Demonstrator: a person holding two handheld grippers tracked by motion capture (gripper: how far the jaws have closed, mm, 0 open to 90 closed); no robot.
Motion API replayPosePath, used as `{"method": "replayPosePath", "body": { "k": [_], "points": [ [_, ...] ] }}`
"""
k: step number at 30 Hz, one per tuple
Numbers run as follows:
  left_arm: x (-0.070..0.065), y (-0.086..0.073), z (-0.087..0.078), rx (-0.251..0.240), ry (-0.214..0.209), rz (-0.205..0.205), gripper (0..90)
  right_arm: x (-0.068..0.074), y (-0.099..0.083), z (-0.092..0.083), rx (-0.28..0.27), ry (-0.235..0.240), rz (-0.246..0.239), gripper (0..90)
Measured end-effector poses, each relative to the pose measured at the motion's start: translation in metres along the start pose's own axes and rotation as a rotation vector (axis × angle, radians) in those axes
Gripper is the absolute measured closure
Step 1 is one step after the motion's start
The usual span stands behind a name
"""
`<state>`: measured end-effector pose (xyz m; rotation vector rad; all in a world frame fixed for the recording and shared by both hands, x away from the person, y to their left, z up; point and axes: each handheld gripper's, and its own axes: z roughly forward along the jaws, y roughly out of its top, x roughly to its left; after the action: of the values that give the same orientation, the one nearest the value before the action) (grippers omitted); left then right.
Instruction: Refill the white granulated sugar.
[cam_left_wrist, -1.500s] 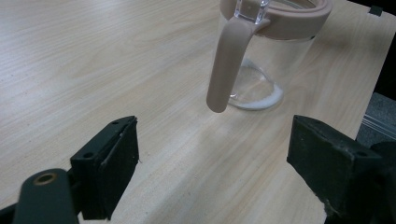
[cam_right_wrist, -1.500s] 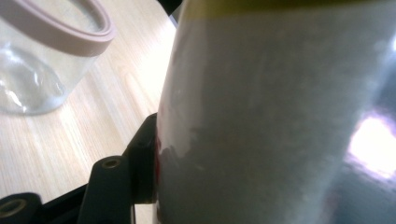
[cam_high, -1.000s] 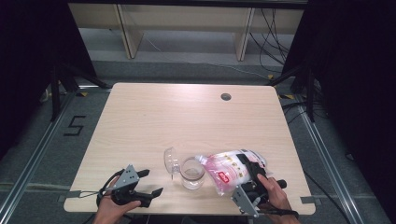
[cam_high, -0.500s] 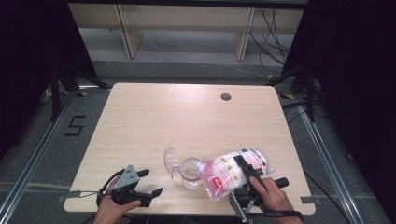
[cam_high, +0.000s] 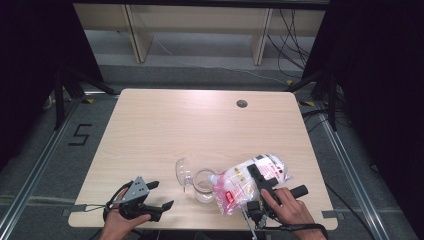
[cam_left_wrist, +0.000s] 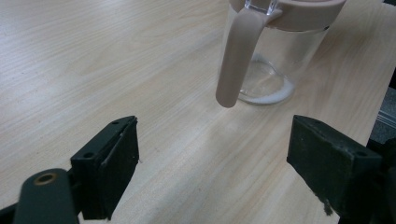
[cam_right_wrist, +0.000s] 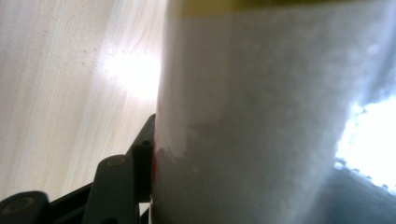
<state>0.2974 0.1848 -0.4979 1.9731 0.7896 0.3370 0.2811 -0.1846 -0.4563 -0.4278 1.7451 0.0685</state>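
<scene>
The right tongs (cam_high: 257, 176) pinch a clear plastic bag of white grains with a red and white label (cam_high: 245, 181), tilted with its mouth at the rim of a clear glass jug with a beige handle (cam_high: 202, 184) near the pale wooden desk's (cam_high: 200, 125) front edge. The jug's hinged lid stands open. The left tongs (cam_high: 160, 195) rest spread and empty on the desk, well left of the jug.

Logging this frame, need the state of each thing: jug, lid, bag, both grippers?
jug: upright, a little white at the bottom
lid: flipped open
bag: tilted, mouth at the jug, gripped
left gripper: open, holds nothing
right gripper: shut on the bag
</scene>
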Motion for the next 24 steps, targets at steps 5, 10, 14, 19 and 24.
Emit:
{"method": "replayPosePath", "body": {
  "k": [5, 10, 14, 19, 24],
  "points": [
    [0.001, 0.000, -0.001, 0.001, 0.005, 0.015, 16.3, -0.003, 0.002, 0.000, 0.001, -0.018, -0.070, 45.8],
    [0.001, 0.001, -0.001, 0.007, 0.010, 0.023, 16.3, -0.005, 0.003, 0.000, 0.001, -0.021, -0.074, 46.4],
    [0.001, 0.000, -0.001, 0.006, 0.009, 0.022, 16.3, -0.008, 0.003, -0.001, 0.017, -0.019, -0.109, 46.8],
    [0.001, 0.000, 0.000, 0.002, 0.000, 0.019, 16.3, -0.008, 0.002, -0.002, 0.022, -0.021, -0.137, 47.1],
    [0.001, 0.000, 0.000, 0.001, 0.001, 0.018, 16.3, -0.011, 0.003, -0.003, 0.037, -0.005, -0.171, 47.5]
  ]
}}
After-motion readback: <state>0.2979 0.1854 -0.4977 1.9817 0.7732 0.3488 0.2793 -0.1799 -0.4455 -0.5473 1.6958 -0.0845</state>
